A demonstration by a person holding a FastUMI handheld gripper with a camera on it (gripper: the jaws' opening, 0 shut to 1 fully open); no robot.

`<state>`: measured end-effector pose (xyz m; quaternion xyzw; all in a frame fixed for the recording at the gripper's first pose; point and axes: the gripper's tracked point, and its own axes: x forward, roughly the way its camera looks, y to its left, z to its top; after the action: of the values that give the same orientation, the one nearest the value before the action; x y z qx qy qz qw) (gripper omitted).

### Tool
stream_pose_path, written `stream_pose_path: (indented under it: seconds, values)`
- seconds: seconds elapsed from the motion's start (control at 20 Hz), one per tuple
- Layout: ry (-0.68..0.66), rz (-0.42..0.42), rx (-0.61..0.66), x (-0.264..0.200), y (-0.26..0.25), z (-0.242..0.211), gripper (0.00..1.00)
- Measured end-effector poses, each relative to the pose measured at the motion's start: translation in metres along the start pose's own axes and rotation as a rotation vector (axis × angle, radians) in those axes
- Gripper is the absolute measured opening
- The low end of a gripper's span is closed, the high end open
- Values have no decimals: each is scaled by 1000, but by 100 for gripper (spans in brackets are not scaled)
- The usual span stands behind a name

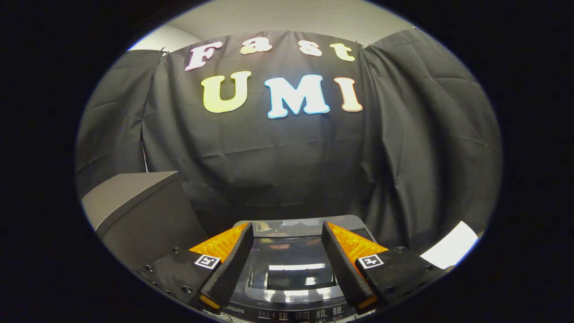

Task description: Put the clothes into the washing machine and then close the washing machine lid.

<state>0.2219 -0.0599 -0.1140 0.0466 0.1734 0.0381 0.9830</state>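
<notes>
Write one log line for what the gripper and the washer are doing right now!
gripper: open, holding nothing | washing machine: below and ahead of the fingers | lid: down, glossy | clothes: not seen | grey box: beside the machine

Coded marker (206, 261), square, black on white, on one finger mount of the gripper (287, 224); second marker (370, 260) of the same kind on the other mount, both pattern only, no legible letters or numbers. Rows of fine print and small symbols on the control panel (287, 315) of the washing machine (291, 264), too small to read. Gripper fingers spread apart, holding nothing, above the machine's top.
</notes>
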Motion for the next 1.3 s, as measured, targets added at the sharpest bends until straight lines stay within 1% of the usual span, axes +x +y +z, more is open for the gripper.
stream_pose_path:
  seconds: [0.25,0.5,0.75,0.95,1.1,1.3]
  values:
    - [-13,7,-11,-14,-1,-4,96]
    - [-71,9,-11,-45,6,27,96]
    - [-162,5,-32,-90,13,68,96]
    - [-228,-8,-48,-128,15,87,96]
    - [-260,-26,-59,-155,13,91,96]
    - [-275,-31,-85,-186,15,79,96]
